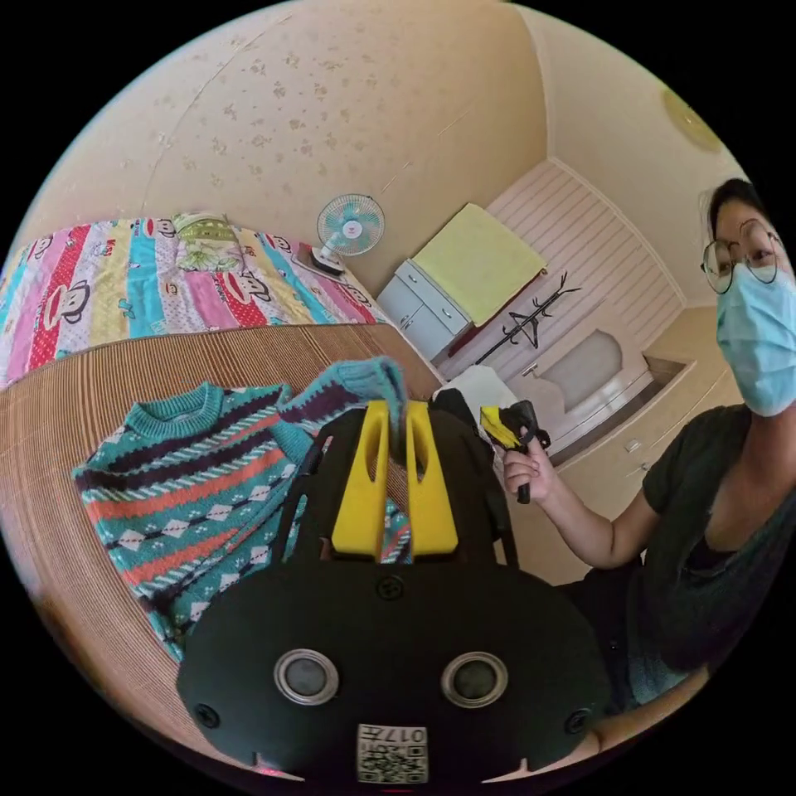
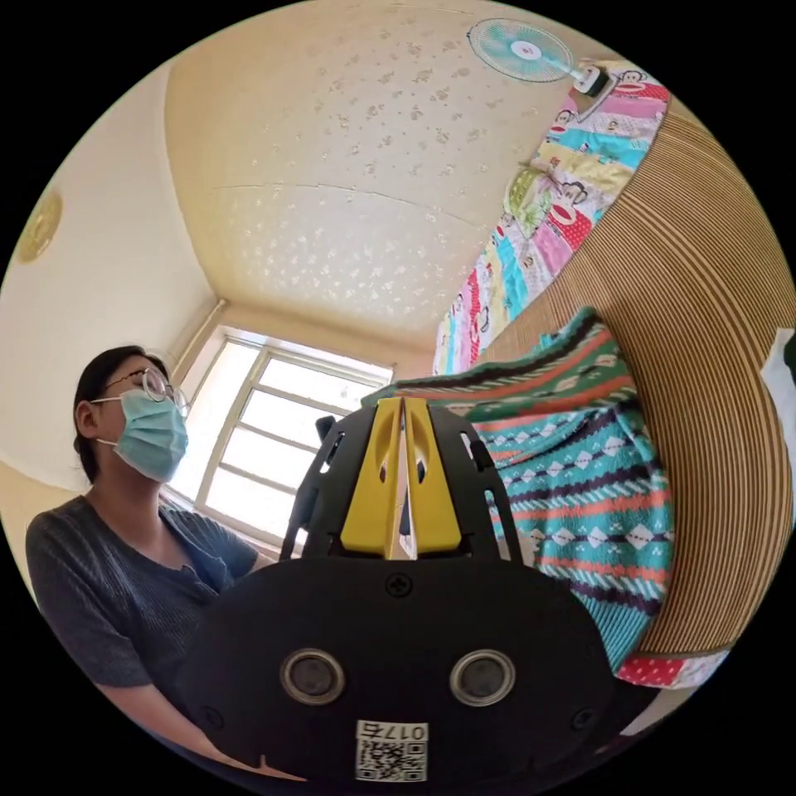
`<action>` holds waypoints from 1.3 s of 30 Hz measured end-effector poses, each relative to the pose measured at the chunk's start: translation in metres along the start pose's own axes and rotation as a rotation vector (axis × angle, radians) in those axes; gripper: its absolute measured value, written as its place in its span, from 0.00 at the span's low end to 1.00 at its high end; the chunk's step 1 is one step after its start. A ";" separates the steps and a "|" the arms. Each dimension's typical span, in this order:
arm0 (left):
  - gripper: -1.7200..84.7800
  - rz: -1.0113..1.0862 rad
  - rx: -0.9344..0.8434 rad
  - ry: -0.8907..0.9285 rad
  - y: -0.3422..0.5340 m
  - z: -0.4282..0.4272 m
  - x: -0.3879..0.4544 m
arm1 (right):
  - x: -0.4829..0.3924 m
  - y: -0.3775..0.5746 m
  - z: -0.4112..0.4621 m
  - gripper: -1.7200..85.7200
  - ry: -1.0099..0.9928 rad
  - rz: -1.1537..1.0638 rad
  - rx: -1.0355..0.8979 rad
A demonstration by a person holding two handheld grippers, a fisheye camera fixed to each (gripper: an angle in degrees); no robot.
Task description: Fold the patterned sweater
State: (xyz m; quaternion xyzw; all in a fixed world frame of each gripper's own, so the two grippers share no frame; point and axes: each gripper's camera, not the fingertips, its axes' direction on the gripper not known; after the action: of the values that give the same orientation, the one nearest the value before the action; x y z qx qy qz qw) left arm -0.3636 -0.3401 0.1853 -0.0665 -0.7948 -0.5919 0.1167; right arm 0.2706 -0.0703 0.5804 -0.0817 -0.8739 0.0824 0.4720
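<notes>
Pinching sweater (image 1: 191, 489) sleeve edge, left claw (image 1: 396, 414).

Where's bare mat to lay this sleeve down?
Bare woven mat lies between the sweater and the striped quilt, and beside the sweater in the right gripper view. Crowded by the left gripper, which pinches the sleeve.

Left gripper (image 1: 396, 414): sticker (image 1: 392, 753) at 6 o'clock on its black body, carrying a square code and short print. Right gripper (image 2: 402, 410): matching sticker (image 2: 391, 750), 6 o'clock. No other writing legible.
</notes>
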 end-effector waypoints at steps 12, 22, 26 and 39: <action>0.15 -0.705 -0.010 -0.299 0.157 -0.044 -0.226 | 0.080 0.044 0.080 0.03 0.223 0.251 -0.224; 0.20 -0.729 -0.163 -0.430 0.302 -0.053 -0.107 | 0.092 0.061 0.114 0.11 0.812 0.179 -0.494; 0.18 -0.741 -0.273 -0.390 0.340 -0.059 -0.072 | 0.118 0.088 0.115 0.16 1.030 0.152 -0.700; 0.18 -0.914 -0.254 -0.372 0.387 -0.120 -0.062 | 0.153 0.119 0.108 0.15 0.947 0.228 -0.675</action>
State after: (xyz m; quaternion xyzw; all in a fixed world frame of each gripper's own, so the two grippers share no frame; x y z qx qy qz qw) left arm -0.1968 -0.3404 0.5597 0.1700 -0.6718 -0.6524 -0.3068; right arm 0.1048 0.0716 0.6203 -0.3487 -0.5316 -0.1955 0.7468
